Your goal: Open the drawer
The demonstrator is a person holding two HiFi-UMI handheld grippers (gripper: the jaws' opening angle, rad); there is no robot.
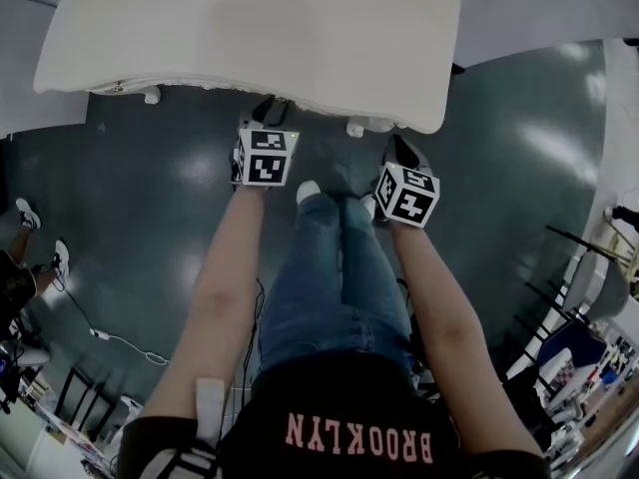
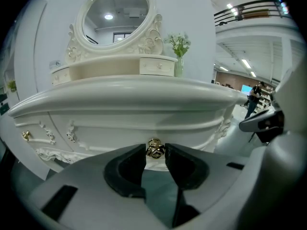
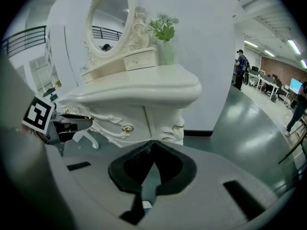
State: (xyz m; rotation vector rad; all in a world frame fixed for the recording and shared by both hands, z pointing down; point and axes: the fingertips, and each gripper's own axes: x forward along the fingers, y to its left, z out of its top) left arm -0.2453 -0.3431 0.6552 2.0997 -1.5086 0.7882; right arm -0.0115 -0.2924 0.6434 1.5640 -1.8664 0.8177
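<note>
A white dressing table (image 1: 250,38) stands in front of me. Its middle drawer (image 2: 129,121) sits closed under the curved top. My left gripper (image 2: 155,150) reaches under the table's edge, and its two dark pads press on either side of the drawer's small gold knob (image 2: 155,148). In the head view the left gripper (image 1: 272,110) sits partly under the table top. My right gripper (image 1: 401,151) hangs in the air to the right of it. The right gripper (image 3: 152,143) has its tips together and holds nothing.
On the table stand an oval mirror (image 2: 115,16), two little drawers (image 2: 157,66) and a vase of flowers (image 2: 178,44). A carved side drawer has its own gold knob (image 3: 127,128). Cables (image 1: 120,342) lie on the grey floor at the left. People (image 3: 240,68) stand far off.
</note>
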